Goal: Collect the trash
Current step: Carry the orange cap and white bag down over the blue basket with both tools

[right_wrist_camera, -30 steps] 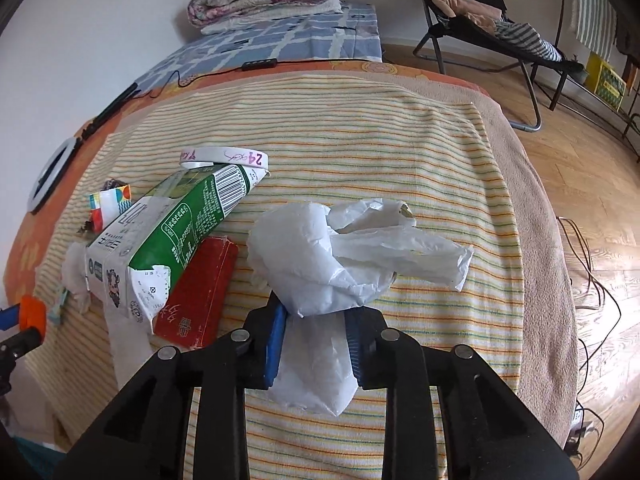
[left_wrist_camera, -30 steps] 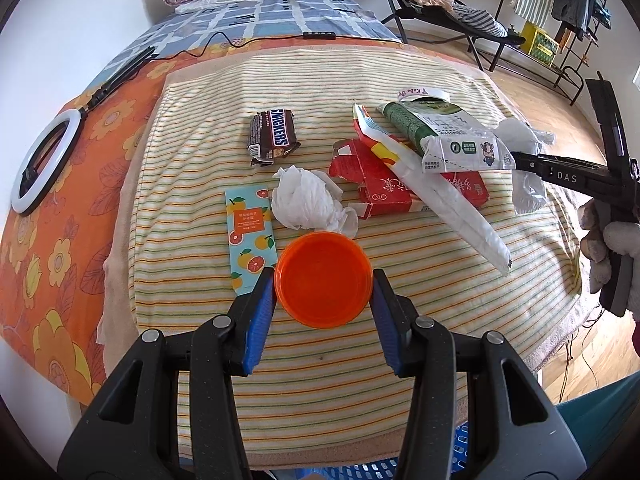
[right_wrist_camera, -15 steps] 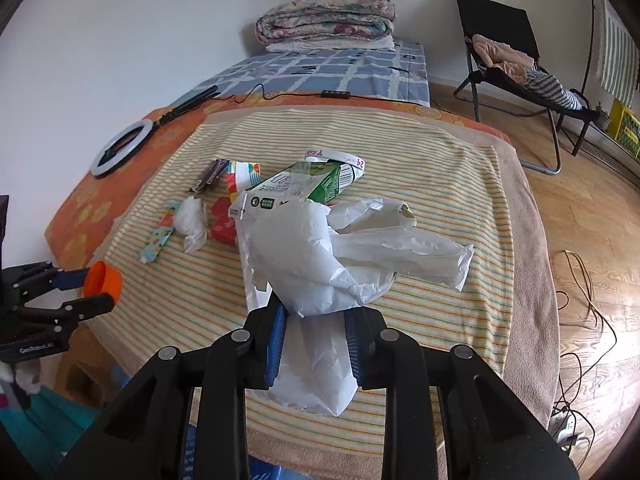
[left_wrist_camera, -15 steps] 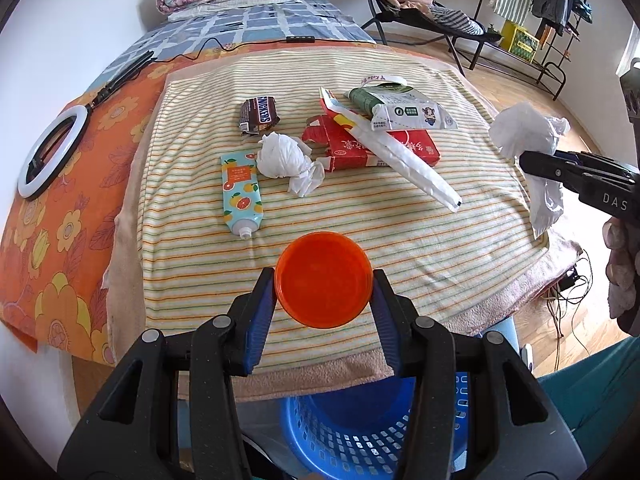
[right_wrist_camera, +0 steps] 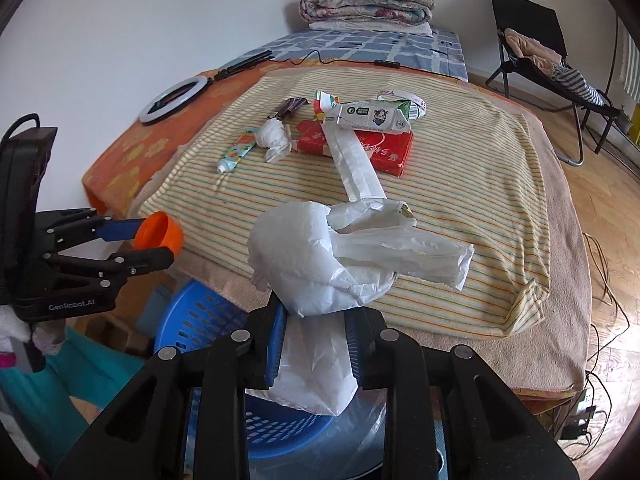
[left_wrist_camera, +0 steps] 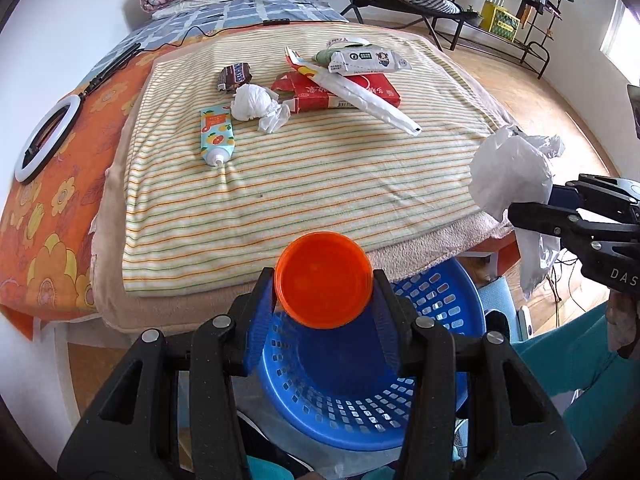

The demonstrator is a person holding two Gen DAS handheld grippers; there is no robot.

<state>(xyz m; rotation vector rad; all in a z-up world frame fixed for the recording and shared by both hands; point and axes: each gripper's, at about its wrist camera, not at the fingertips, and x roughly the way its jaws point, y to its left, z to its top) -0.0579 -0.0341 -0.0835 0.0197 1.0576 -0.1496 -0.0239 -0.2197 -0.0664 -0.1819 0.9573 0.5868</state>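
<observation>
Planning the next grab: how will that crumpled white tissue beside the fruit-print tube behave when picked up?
The crumpled tissue looks soft and very light, so it will likely squash flat under the gripper. Its loose tail may dangle or tear.

Glossy plastic cap (left_wrist_camera: 324, 280), crinkled plastic bag (right_wrist_camera: 332, 260), perforated plastic basket (left_wrist_camera: 440, 300).

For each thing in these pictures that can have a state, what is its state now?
left gripper: shut on the orange lid, above the blue basket
right gripper: shut on the white plastic bag
blue basket: upright, beside the bed
red box: end flap open, lying flat
tissue: crumpled
tube: lying flat, capped
</observation>
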